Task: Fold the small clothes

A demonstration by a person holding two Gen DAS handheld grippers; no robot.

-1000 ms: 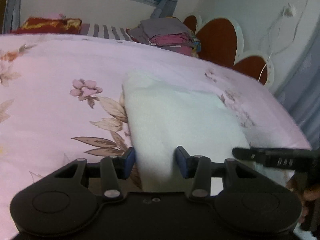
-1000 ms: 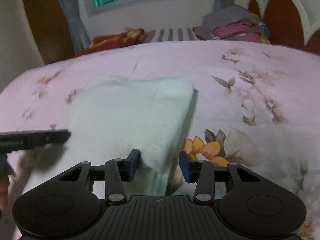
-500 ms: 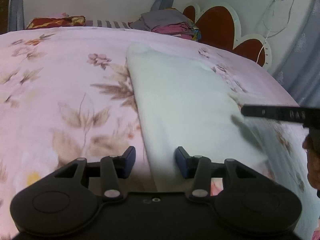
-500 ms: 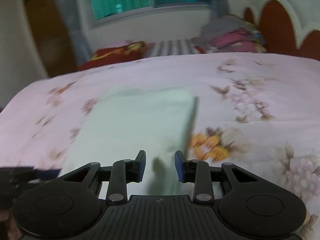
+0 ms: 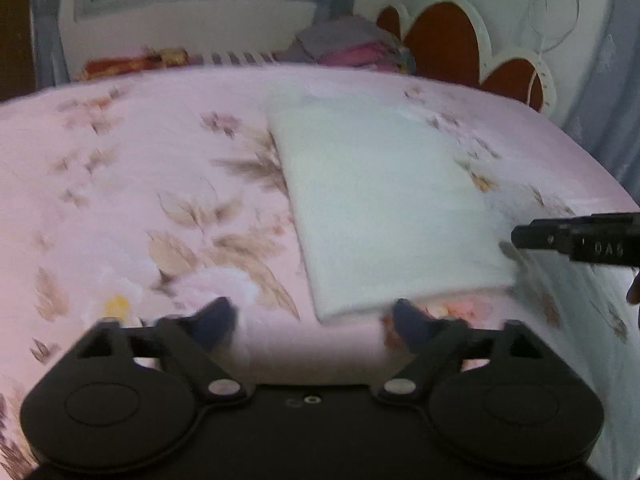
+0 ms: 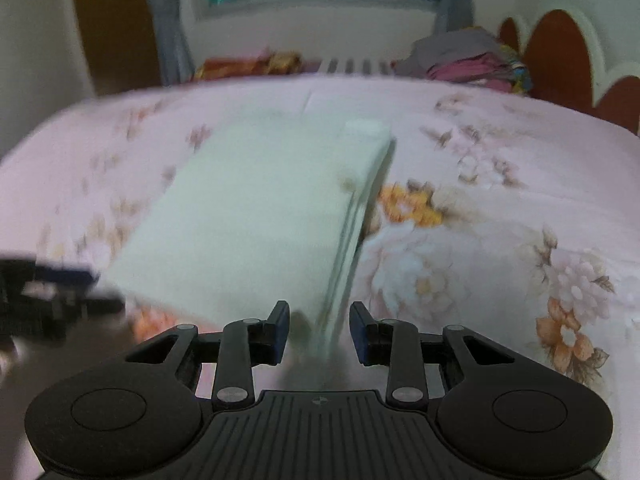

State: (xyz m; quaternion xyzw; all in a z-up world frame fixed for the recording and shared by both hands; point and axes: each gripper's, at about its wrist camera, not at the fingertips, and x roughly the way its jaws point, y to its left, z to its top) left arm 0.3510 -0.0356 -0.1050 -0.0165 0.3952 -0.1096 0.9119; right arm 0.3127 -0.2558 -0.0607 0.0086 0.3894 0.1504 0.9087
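Looking from your left gripper (image 5: 314, 320), you see its jaws spread wide with nothing between them, hovering over the pink floral bedspread (image 5: 140, 184) just short of the near edge of the folded white cloth (image 5: 380, 200). The cloth lies flat on the bed, running from 6 toward 12 o'clock, slightly right of centre in that view. At 3 o'clock your right gripper (image 5: 576, 236) pokes in from the frame edge, beside the cloth's near right corner. Nothing lies between either gripper and the cloth.

Beyond the bed, going left to right, you have a red and gold pillow (image 5: 136, 65) at 11 o'clock, a striped sheet (image 5: 240, 57) at 12, a stack of folded clothes (image 5: 352, 46) at 1, and the scalloped brown headboard (image 5: 444, 42) at 2 with a white cable (image 5: 536, 76) hanging by it.

From your right gripper (image 6: 319, 330) the jaws stand open, narrower than the left pair, straddling the cloth's near right corner without clamping it. This view alone shows the stacked layers along the cloth's right edge (image 6: 356, 216), and a brown door (image 6: 108, 20) at 10 o'clock. The left gripper (image 6: 52, 296) appears at 9 o'clock, too blurred to read.
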